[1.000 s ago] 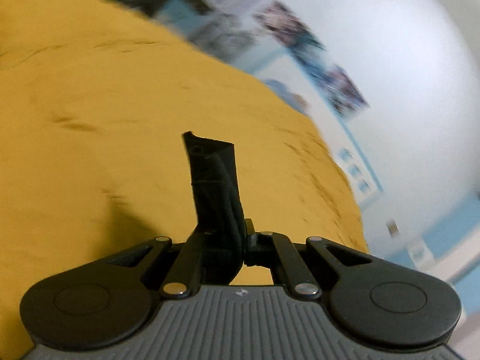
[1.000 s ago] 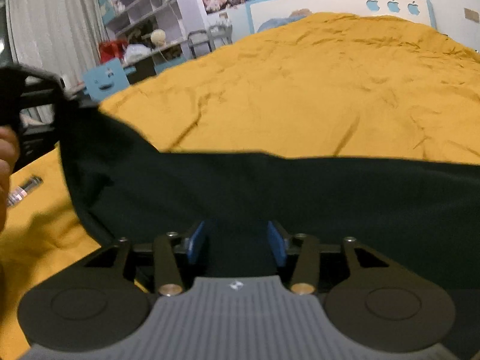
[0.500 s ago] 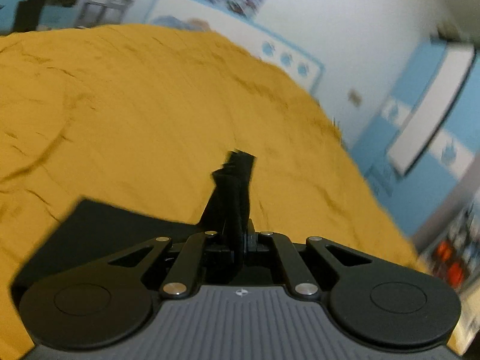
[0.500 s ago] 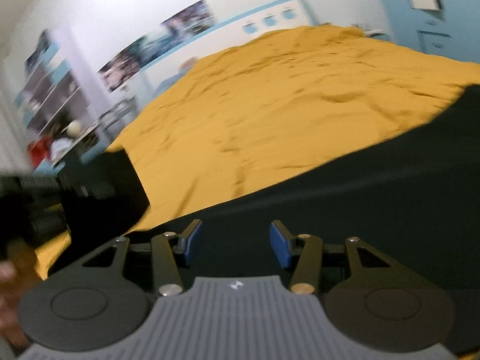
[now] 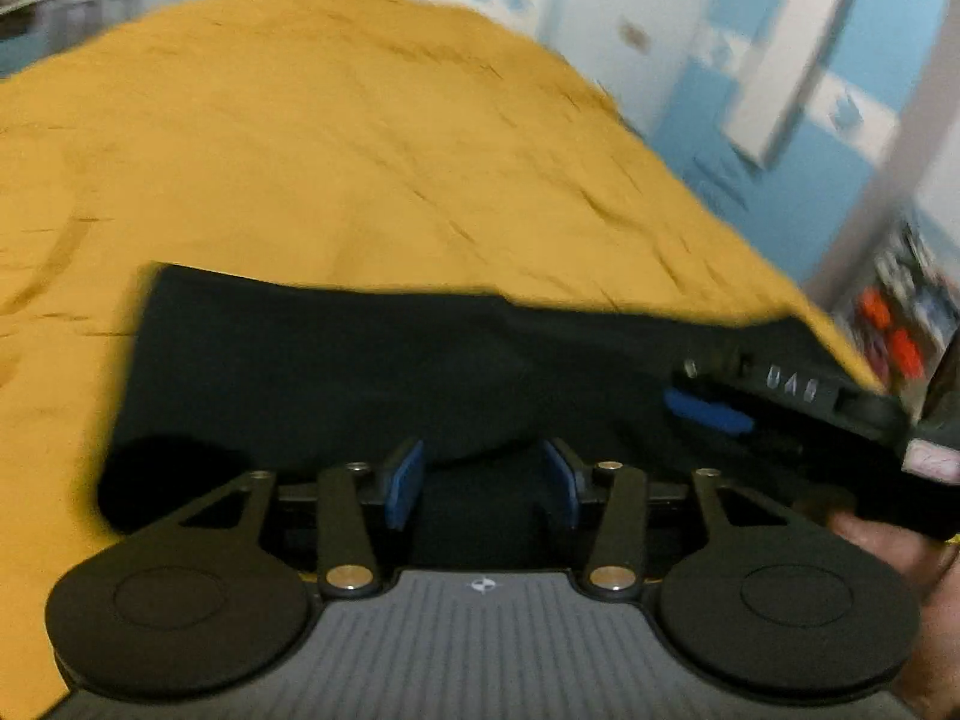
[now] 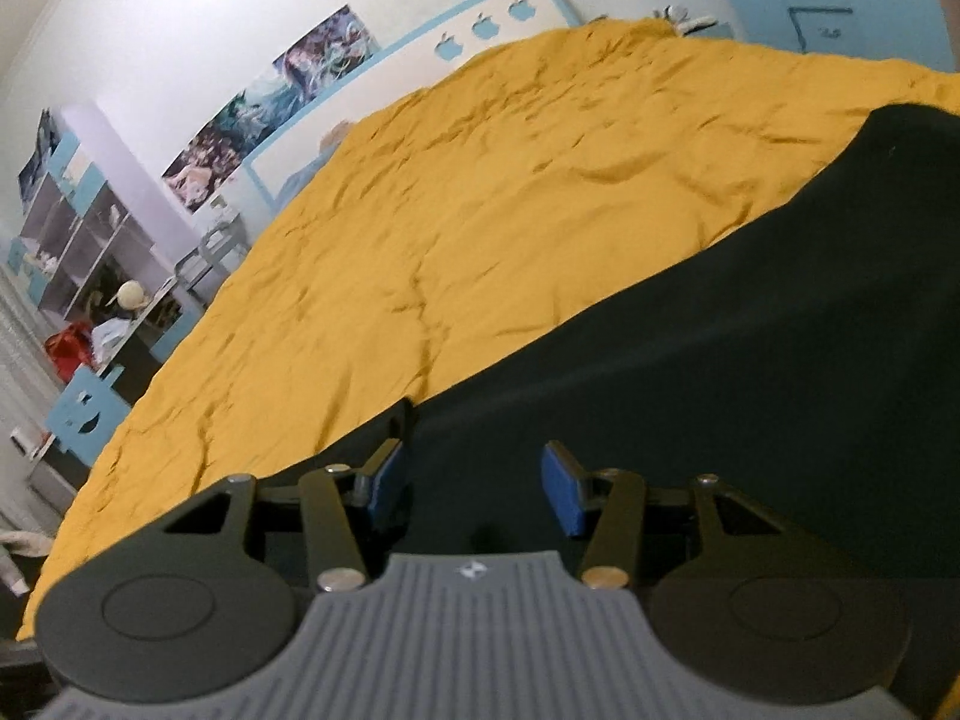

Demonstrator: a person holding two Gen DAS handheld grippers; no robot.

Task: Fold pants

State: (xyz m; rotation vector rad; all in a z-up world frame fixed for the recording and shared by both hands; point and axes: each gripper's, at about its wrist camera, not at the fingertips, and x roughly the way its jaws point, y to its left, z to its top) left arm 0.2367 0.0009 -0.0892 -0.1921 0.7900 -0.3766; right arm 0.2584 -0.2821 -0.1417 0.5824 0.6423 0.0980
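Black pants (image 5: 336, 360) lie folded flat on the yellow bedspread (image 5: 300, 150). In the left wrist view my left gripper (image 5: 483, 480) sits low over their near edge, its jaws opening. Cloth lies between the blue pads (image 5: 405, 483), but they do not press on it. My right gripper (image 5: 708, 408) reaches in from the right over the same fabric. In the right wrist view the right gripper (image 6: 474, 486) is open and widening slightly above the pants (image 6: 750, 360), which run off to the right. Nothing is pinched between its pads (image 6: 561, 495).
The yellow bedspread (image 6: 480, 210) stretches far ahead to a blue headboard with apple cut-outs (image 6: 480, 30). Shelves and a cluttered desk (image 6: 90, 252) stand to the left of the bed. Blue cabinets (image 5: 780, 90) stand beyond the bed's right edge. A hand (image 5: 888, 540) holds the right gripper.
The left gripper, shut on a bunched strip of black cloth, has let it go. The pants now lie flat. Both views have swung and rolled, and the right gripper now shows in the left view.
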